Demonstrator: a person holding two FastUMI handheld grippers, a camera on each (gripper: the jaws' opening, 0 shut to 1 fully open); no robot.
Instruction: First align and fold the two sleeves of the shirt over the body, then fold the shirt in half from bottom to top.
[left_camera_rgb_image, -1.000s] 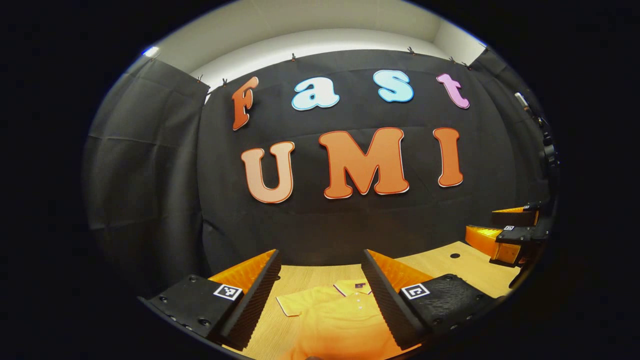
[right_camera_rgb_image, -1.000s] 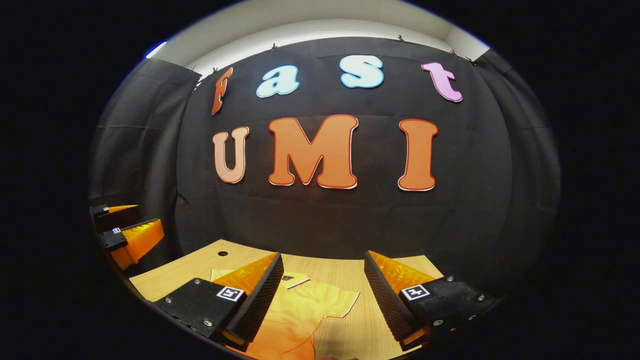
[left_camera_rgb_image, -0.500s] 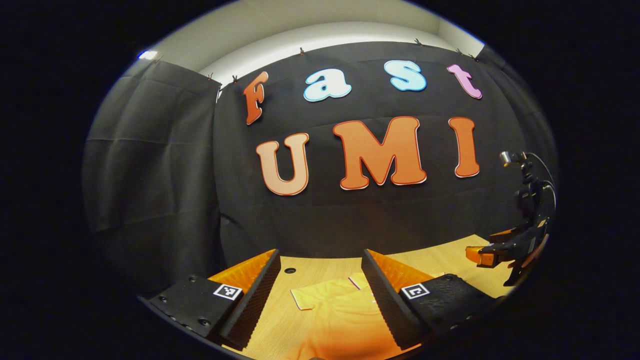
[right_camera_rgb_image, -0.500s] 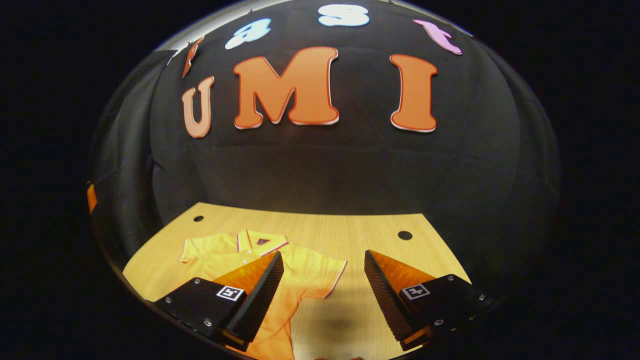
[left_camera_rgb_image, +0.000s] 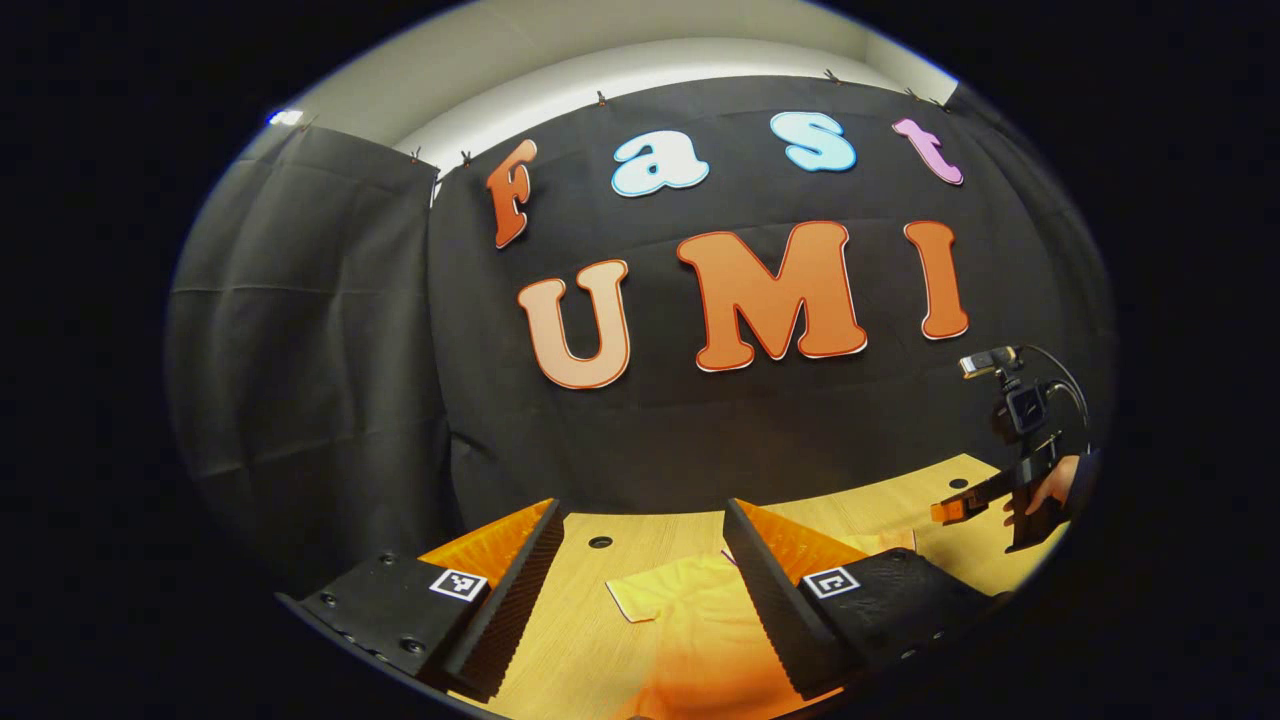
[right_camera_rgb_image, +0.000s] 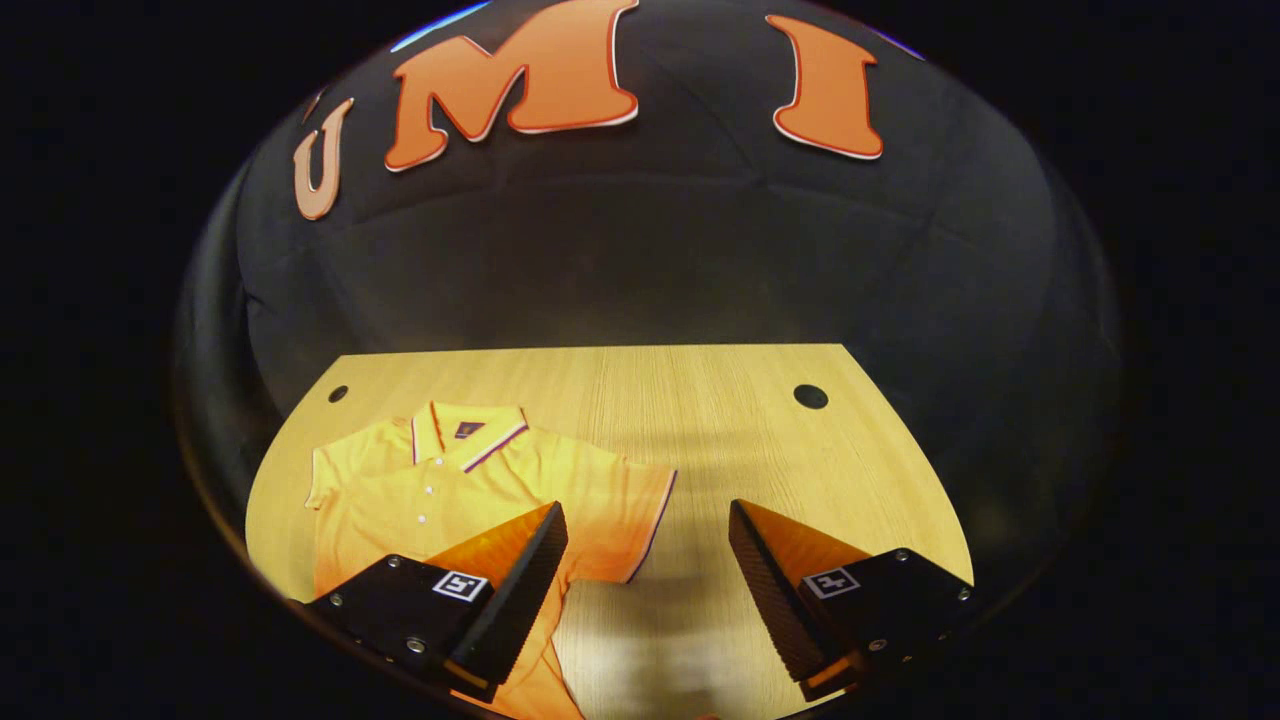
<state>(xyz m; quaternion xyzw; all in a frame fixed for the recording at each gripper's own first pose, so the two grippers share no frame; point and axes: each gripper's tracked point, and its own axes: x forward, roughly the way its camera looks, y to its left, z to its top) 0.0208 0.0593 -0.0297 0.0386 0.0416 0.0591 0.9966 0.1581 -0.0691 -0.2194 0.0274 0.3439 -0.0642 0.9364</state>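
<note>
— Shirt (right_camera_rgb_image: 470, 490) position first: where is it laid?

— It is spread flat on the desk (right_camera_rgb_image: 700, 420), collar toward the booth wall, both short sleeves out to the sides and not yet folded. In the right gripper view the right sleeve (right_camera_rgb_image: 625, 520) is seen just ahead of the right claw (right_camera_rgb_image: 648, 550), between its parted fingers and slightly to the left.

— And the claws?

— Both are held open and empty. The left claw (left_camera_rgb_image: 640, 560) is poised above the desk with the left sleeve (left_camera_rgb_image: 650, 600) lying between and beyond its fingers.

— How is the sleeve fold best done?

— The sleeve is best taken at its trimmed cuff edge — one layer only, so the body beneath is not dragged. The claw should be lowered until one finger can be slid under the hem, closed firmly, then carried inward over the chest. The fold line is best kept parallel to the side seam, and the two sleeves matched — otherwise the later bottom-to-top fold is likely to come out skewed.
</note>
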